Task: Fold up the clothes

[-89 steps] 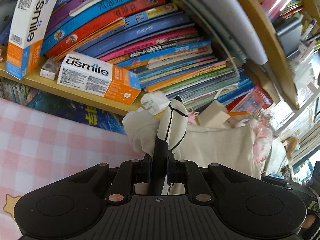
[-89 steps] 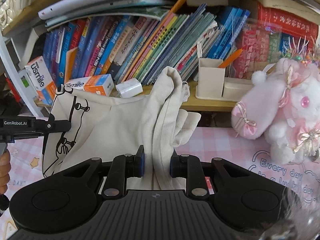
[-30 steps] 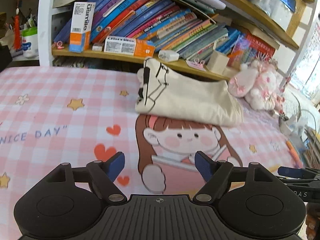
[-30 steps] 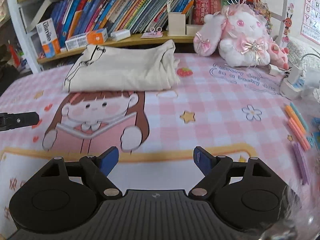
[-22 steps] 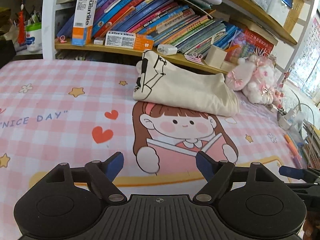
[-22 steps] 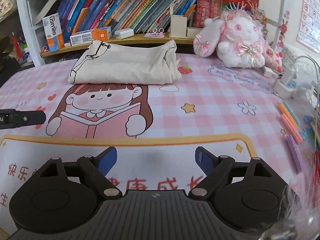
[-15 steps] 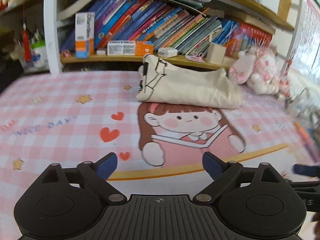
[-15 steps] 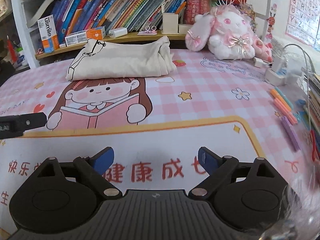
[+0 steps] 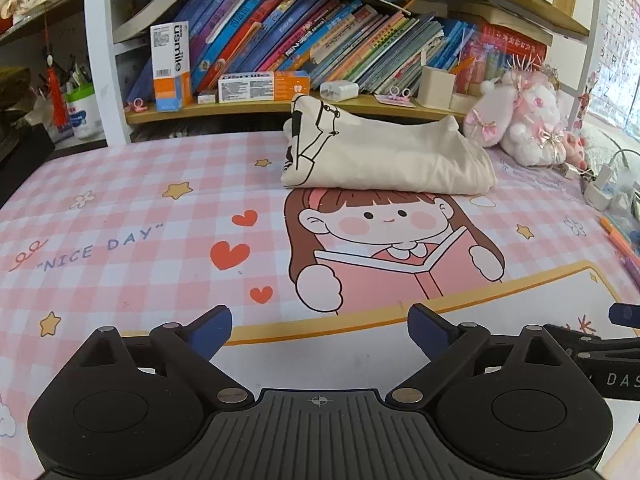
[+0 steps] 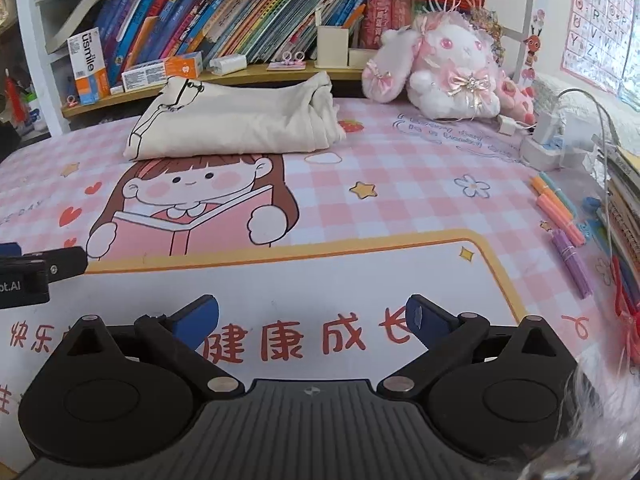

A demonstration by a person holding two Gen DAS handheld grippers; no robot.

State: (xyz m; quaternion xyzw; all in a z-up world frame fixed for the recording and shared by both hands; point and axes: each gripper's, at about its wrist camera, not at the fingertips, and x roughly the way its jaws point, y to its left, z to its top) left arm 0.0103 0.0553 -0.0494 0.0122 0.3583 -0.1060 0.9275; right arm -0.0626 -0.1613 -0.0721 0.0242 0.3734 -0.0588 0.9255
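Both tongs have been drawn back from the folded garment (image 9: 384, 160), left at the counter's (image 9: 120, 208) far edge.
Left tongs (image 9: 320, 326) are released; right tongs (image 10: 312, 316) are opening, empty. Soft, light cloth is best gripped at its corners.

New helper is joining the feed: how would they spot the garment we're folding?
Start at the bookshelf behind the pink checked mat. Just in front lies a cream folded garment, above the printed reading girl. Only it is plain cloth with a black line drawing; the pink plush rabbit beside it is fluffy.

The pink checked cartoon-print tabletop (image 10: 400, 208) had a folded cream cotton garment (image 10: 240, 124) at its far edge, a fluffy pink-and-white plush bunny (image 10: 440, 76) beside it, and pastel marker pens (image 10: 560, 216) lying right.
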